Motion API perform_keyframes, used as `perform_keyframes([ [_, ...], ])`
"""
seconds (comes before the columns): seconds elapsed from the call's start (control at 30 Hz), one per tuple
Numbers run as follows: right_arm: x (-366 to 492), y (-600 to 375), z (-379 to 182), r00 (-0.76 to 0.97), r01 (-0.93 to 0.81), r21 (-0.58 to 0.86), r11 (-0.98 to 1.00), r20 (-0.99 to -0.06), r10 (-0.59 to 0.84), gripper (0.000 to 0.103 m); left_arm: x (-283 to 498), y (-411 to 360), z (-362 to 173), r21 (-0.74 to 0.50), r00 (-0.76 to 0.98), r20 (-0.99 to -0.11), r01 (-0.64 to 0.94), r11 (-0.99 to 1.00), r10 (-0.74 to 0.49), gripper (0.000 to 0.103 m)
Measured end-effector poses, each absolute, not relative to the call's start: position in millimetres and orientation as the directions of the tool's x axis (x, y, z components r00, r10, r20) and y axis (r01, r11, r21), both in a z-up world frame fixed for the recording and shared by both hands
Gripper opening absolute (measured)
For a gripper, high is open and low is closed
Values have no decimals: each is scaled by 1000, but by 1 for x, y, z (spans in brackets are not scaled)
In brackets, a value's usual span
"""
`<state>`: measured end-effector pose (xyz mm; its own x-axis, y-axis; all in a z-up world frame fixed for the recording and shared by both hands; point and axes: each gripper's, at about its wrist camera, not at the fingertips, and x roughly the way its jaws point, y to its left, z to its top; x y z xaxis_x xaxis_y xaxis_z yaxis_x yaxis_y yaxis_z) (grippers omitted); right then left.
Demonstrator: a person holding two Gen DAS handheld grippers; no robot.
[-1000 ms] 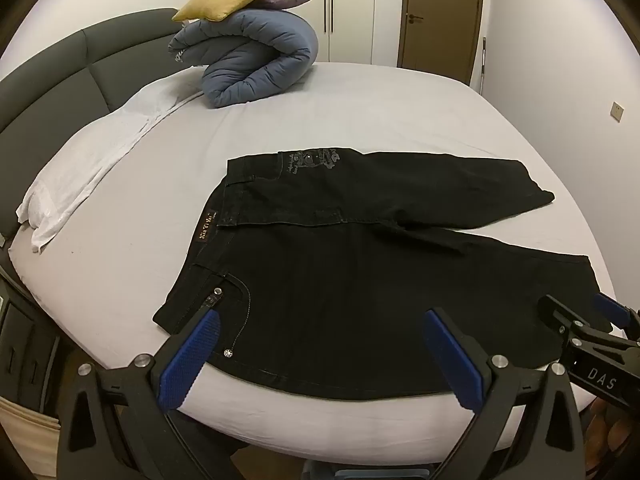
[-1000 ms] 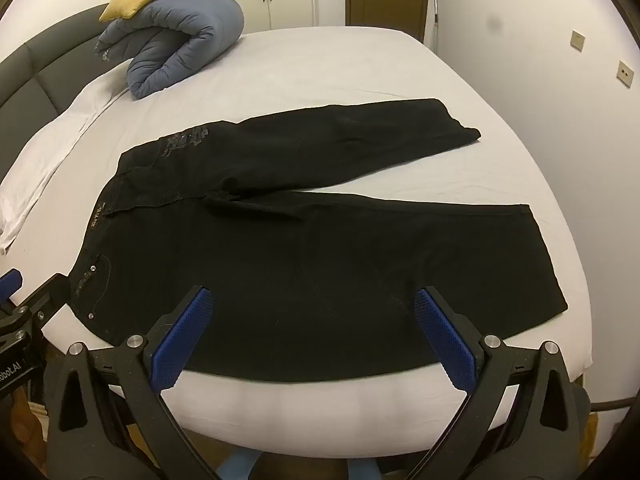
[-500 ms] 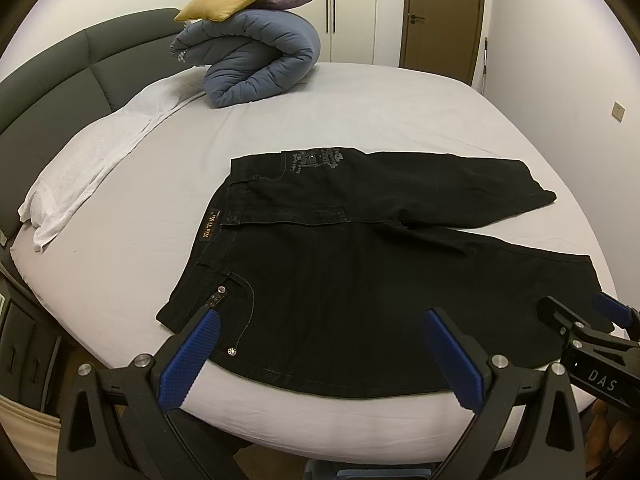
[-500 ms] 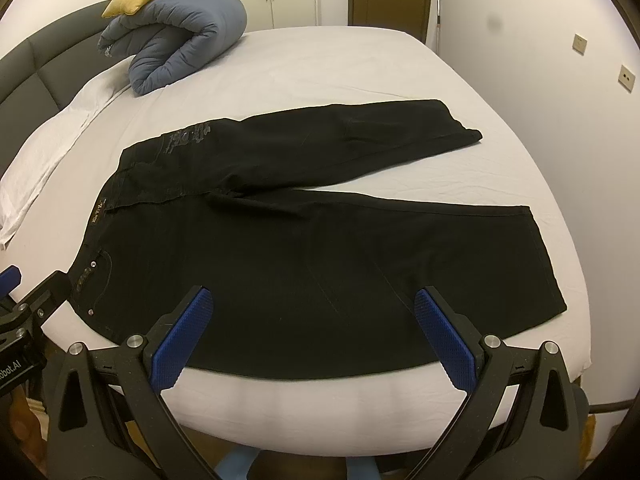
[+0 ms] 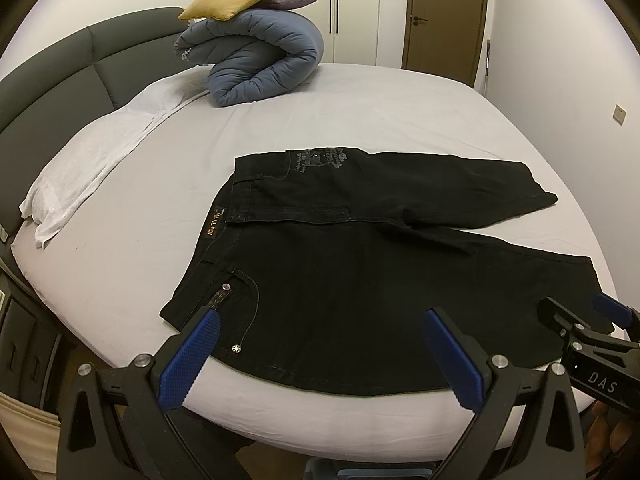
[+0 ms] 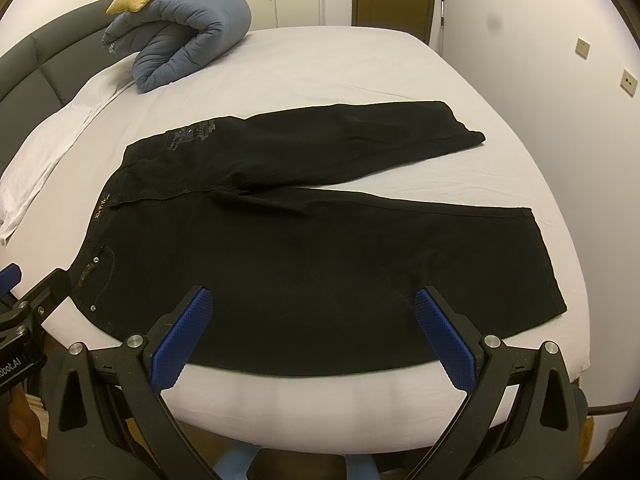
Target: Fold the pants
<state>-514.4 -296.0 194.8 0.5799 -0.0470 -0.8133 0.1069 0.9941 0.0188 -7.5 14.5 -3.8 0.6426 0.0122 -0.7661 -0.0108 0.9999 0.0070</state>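
White bedding covers the round bed (image 5: 360, 120), and on its near half lie the black pants (image 5: 360, 272), spread flat with waistband to the left and both legs splayed apart toward the right, so no fold looks made yet and the whole job appears left. Just short of the near edge hover the left gripper (image 5: 320, 354) by the waist pocket and the right gripper (image 6: 314, 332) over the near leg, each wide open and holding nothing. Farther back a rolled duvet (image 5: 260, 64) sits by the headboard (image 5: 60, 76).
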Motion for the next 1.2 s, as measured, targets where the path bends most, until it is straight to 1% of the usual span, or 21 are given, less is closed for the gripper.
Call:
perform_keyframes([
  [1.2, -515, -285, 190, 570, 92, 19, 996, -821, -37, 103, -4, 19, -9, 3, 640, -768, -22, 1000, 17, 103],
])
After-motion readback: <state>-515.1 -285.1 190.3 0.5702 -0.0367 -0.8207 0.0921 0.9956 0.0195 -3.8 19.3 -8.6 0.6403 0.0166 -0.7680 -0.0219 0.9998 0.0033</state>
